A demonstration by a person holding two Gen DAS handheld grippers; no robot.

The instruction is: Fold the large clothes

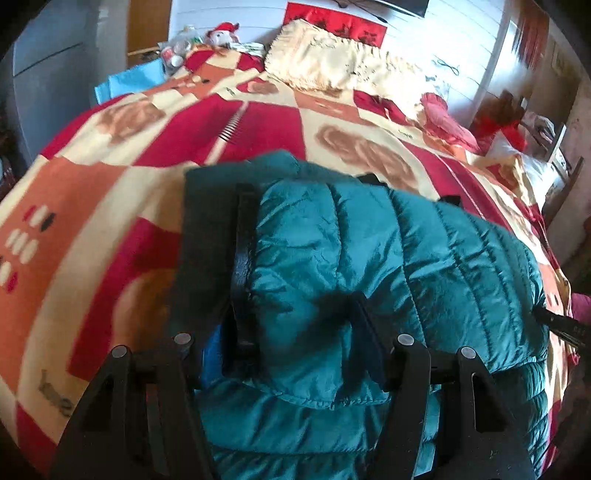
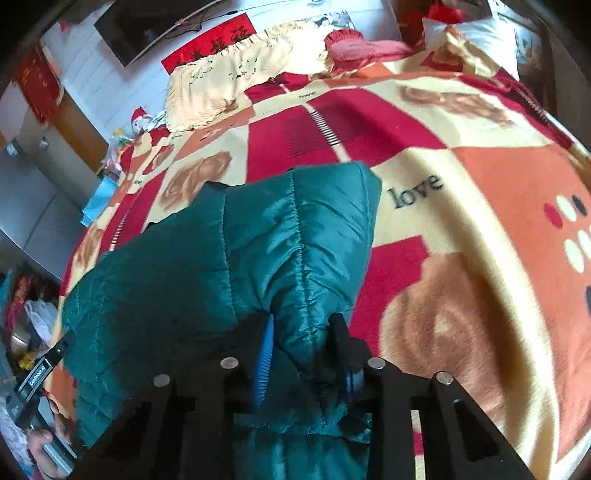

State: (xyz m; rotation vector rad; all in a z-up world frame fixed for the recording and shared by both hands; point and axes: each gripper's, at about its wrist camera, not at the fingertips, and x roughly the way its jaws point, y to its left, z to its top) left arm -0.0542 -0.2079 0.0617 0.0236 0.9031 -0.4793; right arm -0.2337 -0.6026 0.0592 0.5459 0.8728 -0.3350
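A teal quilted puffer jacket (image 1: 369, 258) lies bunched in folds on a bed under a red, orange and cream blanket (image 1: 110, 221). My left gripper (image 1: 301, 247) straddles a thick fold of the jacket's left side. Its black fingers (image 1: 243, 258) stand apart, with fabric bulging between them. In the right wrist view the jacket (image 2: 221, 258) rises to a peak, and my right gripper (image 2: 303, 319) is shut on a pinched ridge of it. One blue-ribbed pad (image 2: 264, 362) shows against the fabric. A hand holds the left gripper (image 2: 40, 369) at the lower left.
A cream fringed cloth (image 1: 332, 62) and a red cushion (image 1: 439, 114) lie at the far side of the bed. A stuffed toy (image 1: 221, 33) and clutter sit at the far left corner, next to a blue bag (image 1: 129, 81). The blanket (image 2: 480, 221) stretches out to the right of the jacket.
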